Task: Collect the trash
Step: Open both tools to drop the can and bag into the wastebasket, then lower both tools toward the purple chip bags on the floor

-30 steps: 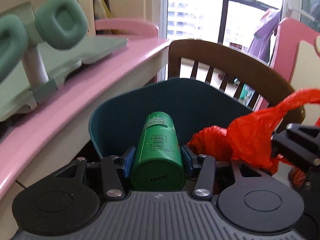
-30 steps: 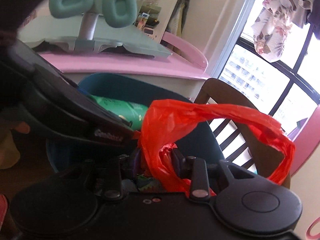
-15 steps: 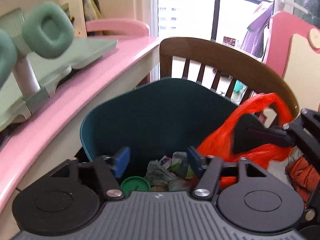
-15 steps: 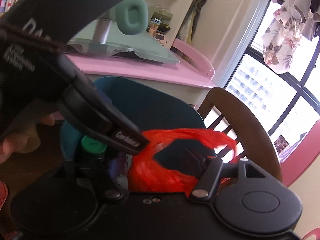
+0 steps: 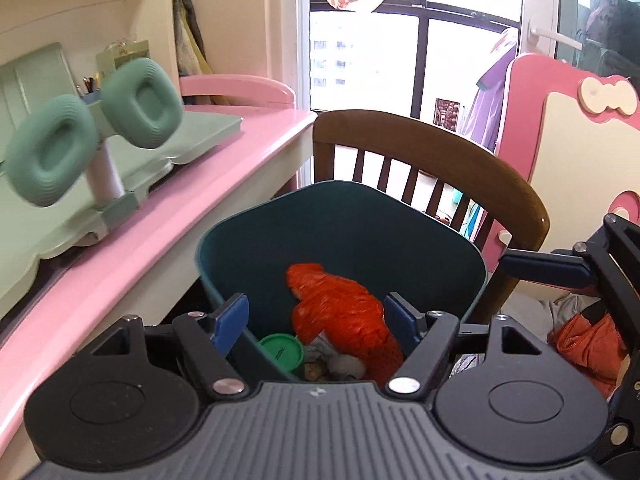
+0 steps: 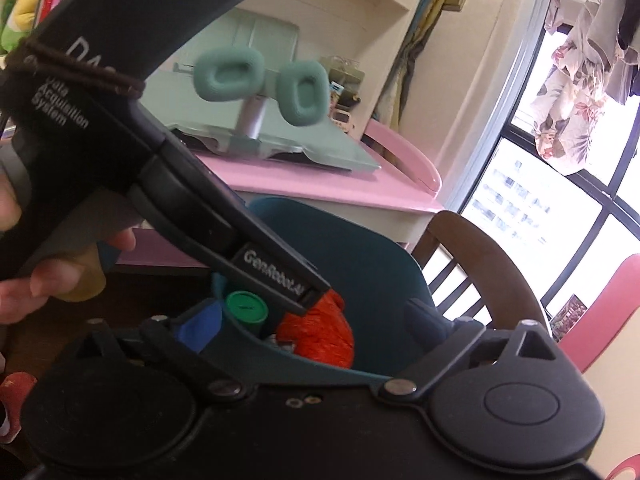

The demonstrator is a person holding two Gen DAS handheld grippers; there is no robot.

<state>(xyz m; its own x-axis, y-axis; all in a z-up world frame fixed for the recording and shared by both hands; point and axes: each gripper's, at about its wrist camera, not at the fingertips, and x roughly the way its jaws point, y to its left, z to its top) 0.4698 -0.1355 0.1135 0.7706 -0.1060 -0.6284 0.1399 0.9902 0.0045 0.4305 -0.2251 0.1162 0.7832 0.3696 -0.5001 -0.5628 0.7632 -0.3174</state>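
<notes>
Beside pink desk (image 5: 168, 216), teal bin (image 5: 344, 216) holds green bottle (image 5: 280, 350) and orange bag (image 5: 344, 312). Left gripper (image 5: 316, 320) and right gripper (image 6: 316, 322), jaws just spread, hold nothing: drops apparently made.

Teal bin (image 5: 352, 240) mouth open above, pink desk (image 5: 168, 216) crowding one side, wooden chair (image 5: 440, 152) close behind

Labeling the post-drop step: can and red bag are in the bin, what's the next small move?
Probably lift both clear of the teal bin. The green can and red bag lie inside; left hand-held gripper and right hand-held gripper, jaws just opened, hold nothing.
</notes>
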